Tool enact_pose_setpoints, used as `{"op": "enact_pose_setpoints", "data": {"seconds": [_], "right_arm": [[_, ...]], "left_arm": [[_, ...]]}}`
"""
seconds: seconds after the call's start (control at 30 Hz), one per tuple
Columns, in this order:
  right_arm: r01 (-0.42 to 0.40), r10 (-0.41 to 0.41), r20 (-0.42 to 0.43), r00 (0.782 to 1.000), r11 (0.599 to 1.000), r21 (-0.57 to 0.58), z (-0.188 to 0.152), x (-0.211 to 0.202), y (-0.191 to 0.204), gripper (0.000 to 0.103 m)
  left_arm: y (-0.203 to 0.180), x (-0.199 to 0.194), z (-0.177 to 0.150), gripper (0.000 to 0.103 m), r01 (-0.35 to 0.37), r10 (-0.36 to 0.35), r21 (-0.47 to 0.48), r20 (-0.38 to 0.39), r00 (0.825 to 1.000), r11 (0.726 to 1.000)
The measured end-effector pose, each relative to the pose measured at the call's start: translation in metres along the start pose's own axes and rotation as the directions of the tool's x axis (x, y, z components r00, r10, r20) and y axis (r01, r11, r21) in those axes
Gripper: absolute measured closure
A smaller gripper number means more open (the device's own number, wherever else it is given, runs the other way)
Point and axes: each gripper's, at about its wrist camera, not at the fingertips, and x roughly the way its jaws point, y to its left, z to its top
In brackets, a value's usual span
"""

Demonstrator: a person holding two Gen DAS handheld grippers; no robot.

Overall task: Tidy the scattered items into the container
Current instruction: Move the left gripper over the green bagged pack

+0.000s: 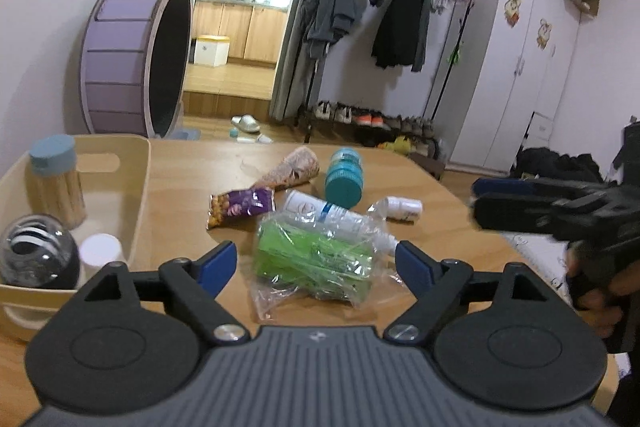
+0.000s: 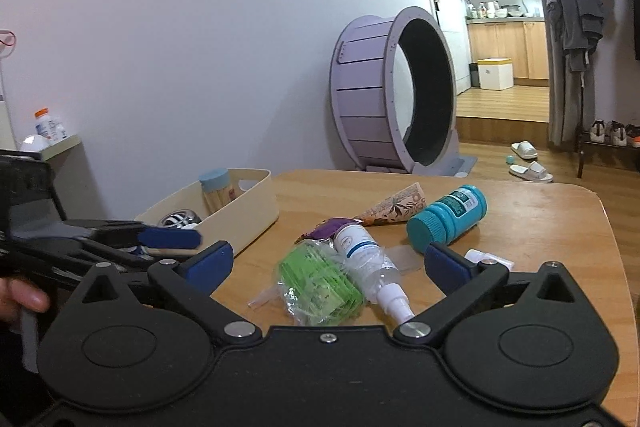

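Observation:
A cream bin [image 1: 138, 195] [image 2: 256, 203] stands at the table's left, holding a toothpick jar [image 1: 54, 183], a clear ball [image 1: 36, 255] and a white cap [image 1: 100, 249]. Scattered on the wooden table are a clear bag of green items [image 1: 316, 259] [image 2: 320, 283], a white spray bottle [image 1: 332, 215] [image 2: 370, 263], a teal bottle [image 1: 344, 177] [image 2: 448, 217], a purple snack packet [image 1: 240, 207] [image 2: 330, 229], a patterned cone [image 1: 294, 167] [image 2: 394, 207] and a small white bottle [image 1: 400, 207] [image 2: 486, 259]. My left gripper [image 1: 316, 263] is open just before the green bag. My right gripper [image 2: 328, 263] is open above the bag and spray bottle.
A purple cat wheel [image 1: 132, 55] [image 2: 392, 91] stands behind the table. A clothes rack [image 1: 400, 19] with shoes beneath is at the back right, beside a white wardrobe [image 1: 520, 67]. Slippers [image 2: 528, 163] lie on the floor. The table's right edge [image 2: 612, 239] is close.

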Motion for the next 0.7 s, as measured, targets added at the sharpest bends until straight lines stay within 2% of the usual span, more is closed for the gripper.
{"op": "enact_pose_setpoints", "data": {"seconds": [0.1,0.3,0.5,0.7], "right_arm": [[-0.011,0.011,0.010,1.000,1.000,0.014,0.001,-0.006,-0.008,0.000],[0.019,-0.021,0.026,0.999,0.998,0.068,0.002,-0.009,-0.025,0.000],[-0.018,0.017,0.022,1.000,0.997,0.070,0.003,-0.009,-0.026,0.000],[-0.058,0.057,0.023,0.998,0.997,0.053,0.004,-0.009,-0.020,0.000]], "left_arm": [[-0.002,0.014,0.000,0.017,-0.009,0.009,0.009,-0.029,1.000,1.000],[0.000,0.042,0.003,0.017,-0.013,0.015,0.030,-0.079,0.997,0.999],[0.002,0.067,0.005,0.017,-0.022,0.030,0.067,-0.129,0.991,0.998],[0.007,0.088,0.003,0.016,0.014,-0.004,0.050,-0.181,0.983,0.999]]}}
